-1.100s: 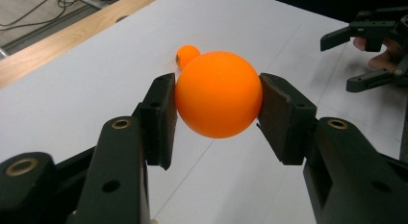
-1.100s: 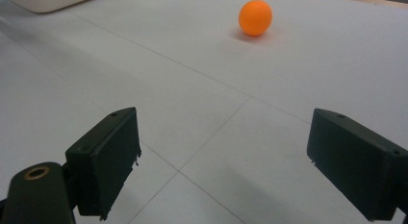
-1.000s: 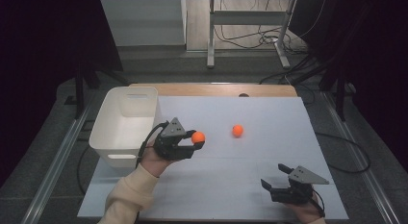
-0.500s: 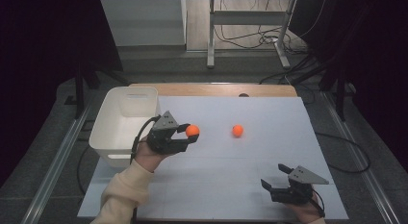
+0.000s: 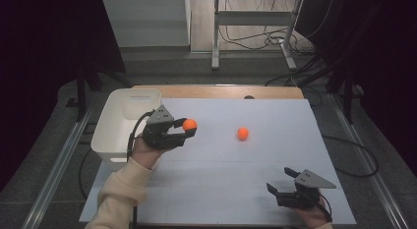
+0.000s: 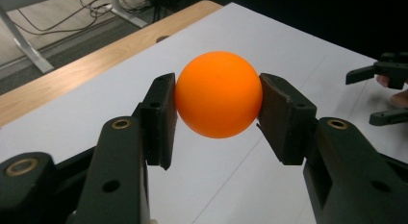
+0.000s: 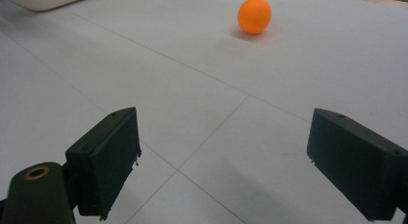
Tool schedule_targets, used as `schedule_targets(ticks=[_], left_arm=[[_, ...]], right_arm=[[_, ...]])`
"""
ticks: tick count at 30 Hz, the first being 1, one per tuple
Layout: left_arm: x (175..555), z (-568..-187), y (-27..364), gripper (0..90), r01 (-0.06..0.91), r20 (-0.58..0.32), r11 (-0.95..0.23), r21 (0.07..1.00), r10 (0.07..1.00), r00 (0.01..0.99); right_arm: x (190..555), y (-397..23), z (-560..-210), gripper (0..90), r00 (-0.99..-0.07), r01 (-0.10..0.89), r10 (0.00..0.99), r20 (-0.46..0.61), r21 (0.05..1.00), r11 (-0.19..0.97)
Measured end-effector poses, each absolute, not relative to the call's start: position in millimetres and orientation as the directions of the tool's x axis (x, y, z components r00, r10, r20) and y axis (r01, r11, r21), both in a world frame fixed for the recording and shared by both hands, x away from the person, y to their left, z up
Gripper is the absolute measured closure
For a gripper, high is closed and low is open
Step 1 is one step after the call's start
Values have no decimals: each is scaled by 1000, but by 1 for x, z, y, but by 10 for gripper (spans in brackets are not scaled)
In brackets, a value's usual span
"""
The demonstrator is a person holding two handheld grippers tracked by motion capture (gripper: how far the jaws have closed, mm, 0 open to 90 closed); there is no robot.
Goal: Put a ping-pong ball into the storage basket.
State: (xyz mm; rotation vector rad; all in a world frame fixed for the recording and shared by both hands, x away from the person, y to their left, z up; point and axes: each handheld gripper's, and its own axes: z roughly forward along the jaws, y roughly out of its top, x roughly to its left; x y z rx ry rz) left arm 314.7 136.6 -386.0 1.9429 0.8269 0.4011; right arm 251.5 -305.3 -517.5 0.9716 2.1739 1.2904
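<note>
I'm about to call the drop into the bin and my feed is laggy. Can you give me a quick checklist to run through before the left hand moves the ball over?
1. Grip on the held orange ball: both pads of the left hand-held gripper press its sides, ball centred. Ok.
2. Ball off the table: it hangs above the white surface. Ok.
3. White bin: upright at the table's left edge, beside the left hand; the part of its inside in view looks bare. Ok.
4. Path to the bin: nothing between gripper and rim in the high view. Ok.
5. Right hand-held gripper: open, holding nothing, low near the front right. Ok.
6. Second orange ball: resting mid-table, apart from both grippers. Ok.
</note>
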Motion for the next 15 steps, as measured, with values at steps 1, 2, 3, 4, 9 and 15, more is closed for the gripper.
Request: schedule_targets(ticks=[1, 2, 3, 4, 9, 15], left_arm=[[315, -386, 137, 506, 382, -61, -318, 868, 694, 717], [315, -385, 138, 506, 381, -63, -314, 870, 694, 717], [315, -384, 139, 506, 379, -63, -312, 871, 694, 717], [315, -383, 140, 506, 378, -59, -313, 871, 698, 714], [317, -377, 146, 506, 374, -46, -309, 875, 714, 699], [320, -372, 157, 506, 380, -45, -296, 876, 735, 677]], right_arm=[[251, -305, -518, 116, -662, 349, 749, -11, 880, 321], [252, -305, -518, 116, -662, 350, 749, -10, 880, 321], [252, -305, -518, 116, -662, 349, 749, -9, 881, 319], [252, -305, -518, 116, -662, 349, 749, -9, 881, 320], [252, -305, -518, 116, -662, 350, 750, -10, 880, 321], [252, -305, -518, 116, -663, 348, 749, -11, 881, 321]])
